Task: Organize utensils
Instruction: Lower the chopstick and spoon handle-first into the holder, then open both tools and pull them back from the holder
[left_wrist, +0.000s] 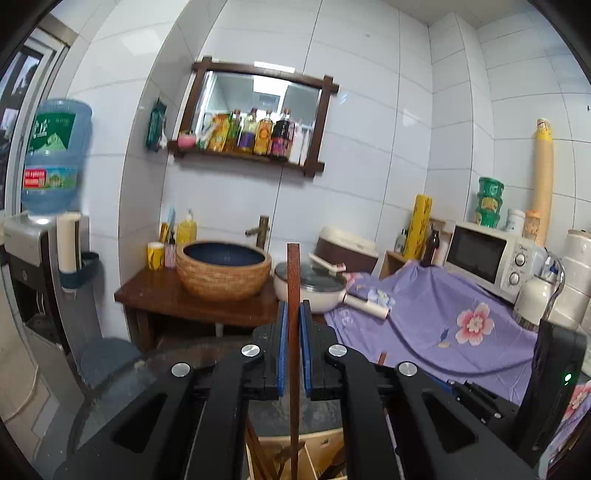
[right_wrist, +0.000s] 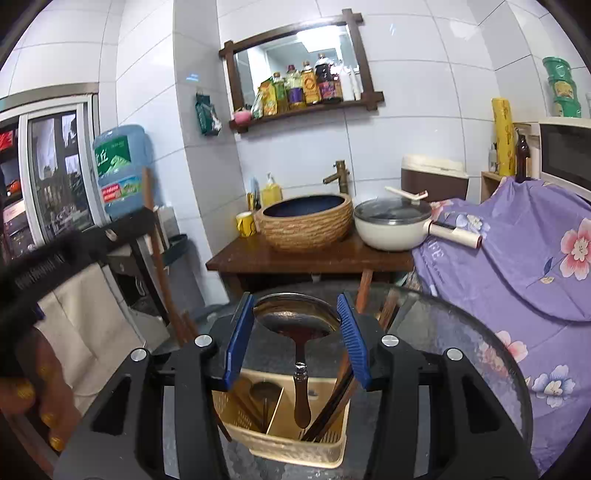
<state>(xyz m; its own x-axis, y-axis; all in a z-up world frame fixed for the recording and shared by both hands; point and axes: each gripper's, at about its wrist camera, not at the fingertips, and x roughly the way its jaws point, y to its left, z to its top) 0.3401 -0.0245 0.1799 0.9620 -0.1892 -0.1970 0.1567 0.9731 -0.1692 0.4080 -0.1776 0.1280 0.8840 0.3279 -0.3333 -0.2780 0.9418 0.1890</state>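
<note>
My left gripper (left_wrist: 294, 325) is shut on a thin brown chopstick (left_wrist: 293, 273) that stands upright between its blue pads. The stick's lower end reaches toward a beige utensil basket (left_wrist: 321, 445) at the bottom edge. In the right wrist view, my right gripper (right_wrist: 295, 332) is shut on a metal spoon (right_wrist: 295, 314), with the pads on either side of its bowl. Its wooden handle (right_wrist: 301, 400) hangs down over the same basket (right_wrist: 295, 452). The basket has dividers and holds dark chopsticks (right_wrist: 328, 413) and another spoon (right_wrist: 264, 391). The left gripper's black body (right_wrist: 55, 258) and a hand (right_wrist: 33, 398) show at the left.
The basket stands on a round glass table (right_wrist: 461, 350). Behind it, a wooden stand carries a woven basin (right_wrist: 306, 225) and a lidded white pot (right_wrist: 391, 221). A purple floral cloth (right_wrist: 517, 258) covers the counter on the right, with a microwave (left_wrist: 487, 254). A water dispenser (left_wrist: 55, 155) stands at the left.
</note>
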